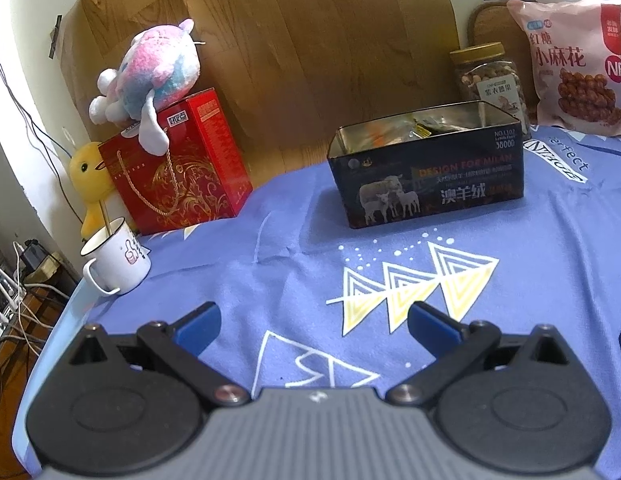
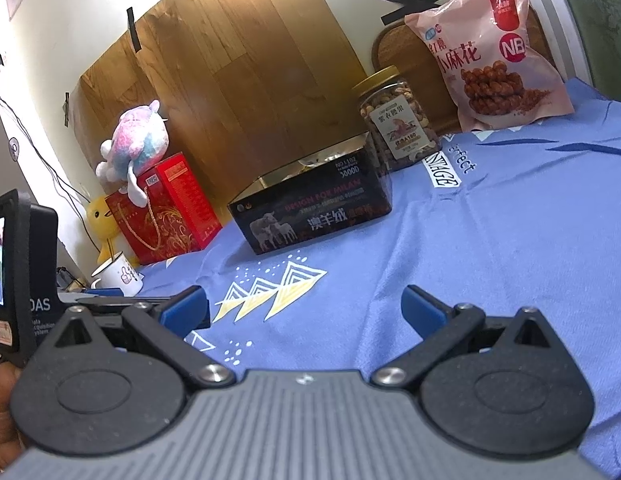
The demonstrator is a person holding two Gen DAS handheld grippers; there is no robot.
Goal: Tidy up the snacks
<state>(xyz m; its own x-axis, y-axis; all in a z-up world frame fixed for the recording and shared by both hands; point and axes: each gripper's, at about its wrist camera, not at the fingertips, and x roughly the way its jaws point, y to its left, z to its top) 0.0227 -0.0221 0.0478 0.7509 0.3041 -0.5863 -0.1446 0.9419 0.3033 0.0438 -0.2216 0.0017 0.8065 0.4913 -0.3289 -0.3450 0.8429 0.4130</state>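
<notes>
An open black tin box (image 1: 426, 176) with a sheep picture stands on the blue cloth, with several wrapped snacks inside; it also shows in the right wrist view (image 2: 310, 208). A nut jar (image 1: 488, 76) with a gold lid stands behind it, also seen from the right (image 2: 396, 120). A pink snack bag (image 1: 574, 64) leans at the back right, also in the right wrist view (image 2: 490, 48). My left gripper (image 1: 314, 326) is open and empty, low over the cloth in front of the tin. My right gripper (image 2: 304, 308) is open and empty, further right.
A red gift box (image 1: 178, 164) with a plush toy (image 1: 146, 76) on top stands at the back left. A white mug (image 1: 116, 256) sits at the table's left edge beside a yellow duck toy (image 1: 88, 176). Wooden boards (image 1: 294, 40) lean on the wall. The left gripper's body (image 2: 22, 276) is at the right view's left.
</notes>
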